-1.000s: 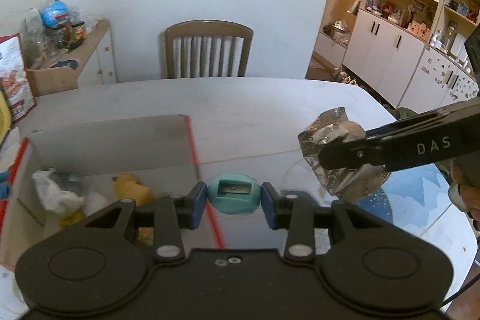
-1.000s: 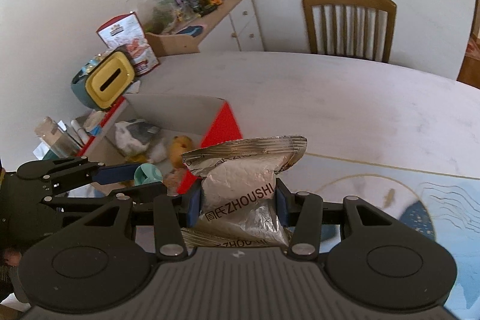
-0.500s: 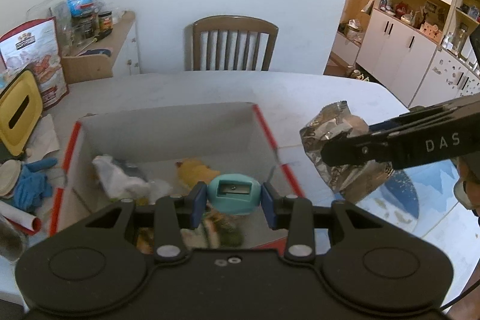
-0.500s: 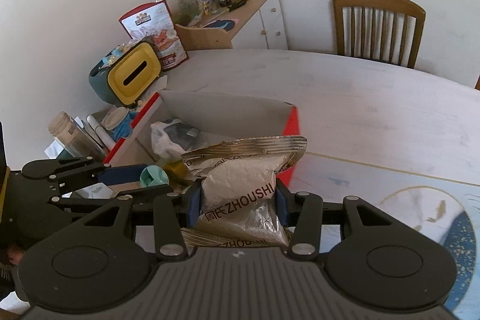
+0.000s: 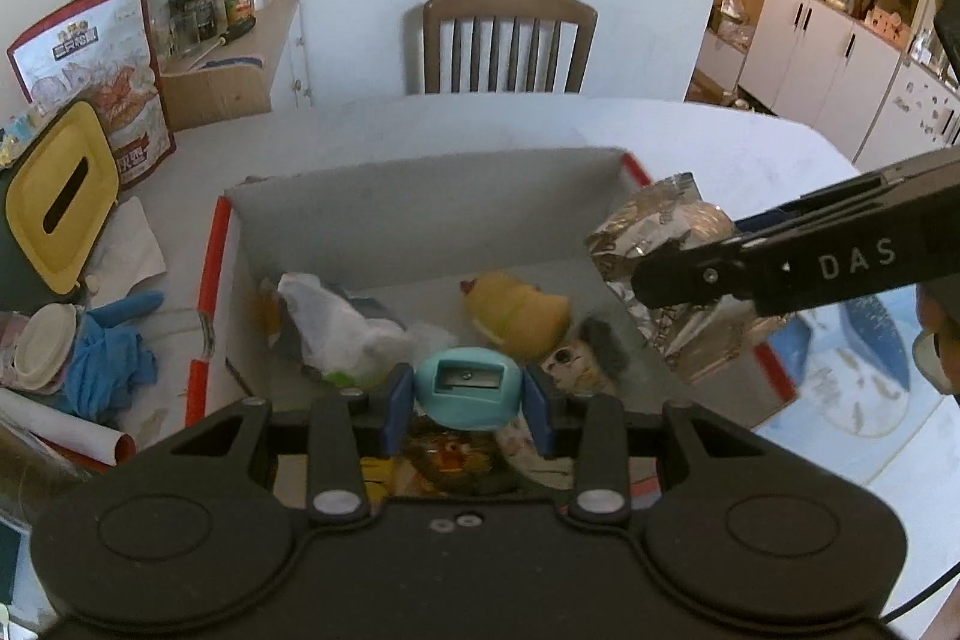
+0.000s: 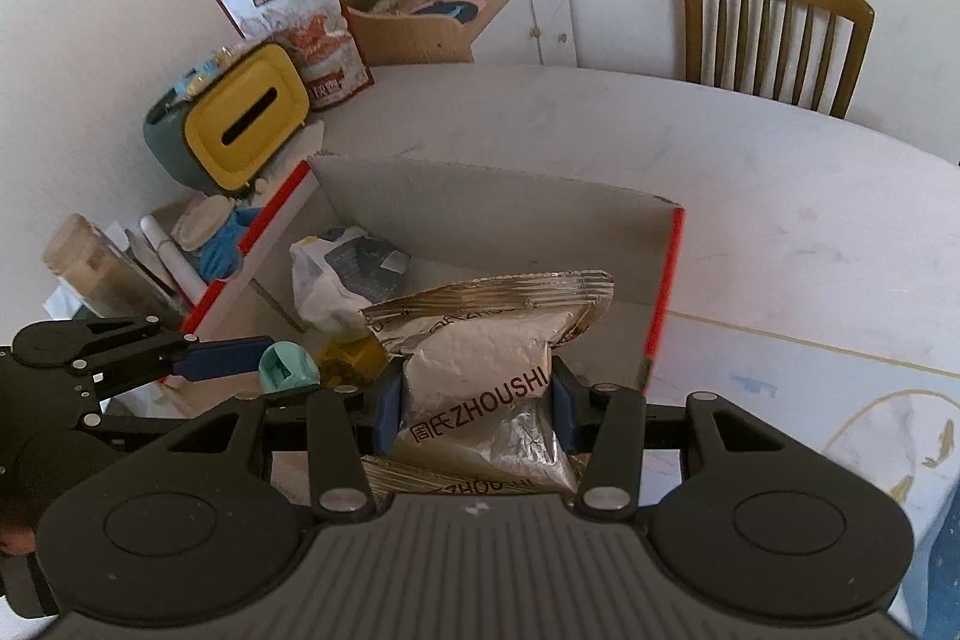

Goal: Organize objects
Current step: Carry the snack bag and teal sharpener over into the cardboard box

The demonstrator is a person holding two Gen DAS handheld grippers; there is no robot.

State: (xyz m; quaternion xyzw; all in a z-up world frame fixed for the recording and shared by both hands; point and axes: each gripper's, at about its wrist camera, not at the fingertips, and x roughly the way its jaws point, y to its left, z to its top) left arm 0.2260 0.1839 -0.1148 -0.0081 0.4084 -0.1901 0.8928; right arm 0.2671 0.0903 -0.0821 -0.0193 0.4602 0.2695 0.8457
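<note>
1. Foil snack bag [image 6: 480,370]: light, soft, crinkly and slick. I judge it crushable, so hold it across the middle, as now.
2. My right gripper [image 6: 474,409] is clenched on the bag's waist, its sealed top edge pointing far. The bag hangs over the right wall of the cardboard box [image 5: 420,196].
3. Teal pencil sharpener [image 5: 467,387]: small, rigid, smooth plastic. My left gripper [image 5: 467,403] is clamped on its 2 sides, above the box's near part.
4. The box holds a yellow toy [image 5: 516,313] and a white plastic bag [image 5: 342,322].
5. Judgement: both items look ready to release into the box.
</note>
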